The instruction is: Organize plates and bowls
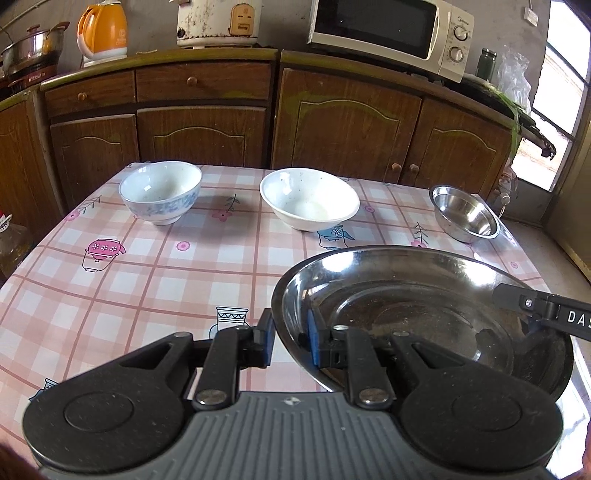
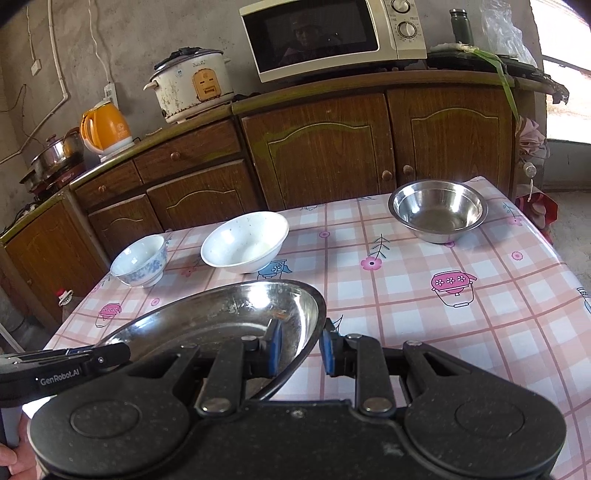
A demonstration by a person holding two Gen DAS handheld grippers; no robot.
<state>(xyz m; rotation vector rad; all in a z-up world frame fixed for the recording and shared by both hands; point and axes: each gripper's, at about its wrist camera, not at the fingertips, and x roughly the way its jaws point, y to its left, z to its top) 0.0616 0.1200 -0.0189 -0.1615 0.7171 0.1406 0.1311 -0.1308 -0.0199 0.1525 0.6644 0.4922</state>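
A wide, shallow steel plate (image 1: 424, 306) (image 2: 221, 317) hangs tilted just above the pink checked table (image 1: 147, 277) (image 2: 461, 332), held from both sides. My left gripper (image 1: 291, 334) is shut on its left rim, one blue pad inside and one outside. My right gripper (image 2: 301, 347) is shut on the opposite rim the same way. Further back on the cloth stand a blue-patterned bowl (image 1: 160, 195) (image 2: 138, 260), a plain white bowl (image 1: 309, 199) (image 2: 244, 242) and a small steel bowl (image 1: 465, 214) (image 2: 437, 210), each apart from the others.
Brown cabinets (image 1: 332, 125) run behind the table, with a microwave (image 1: 388, 29), a rice cooker (image 1: 218, 22), an orange kettle (image 1: 103, 33) and a steel pot (image 1: 33, 48) on the counter. A bottle (image 1: 9, 236) stands off the table's left edge. The small steel bowl sits near the table's far right corner.
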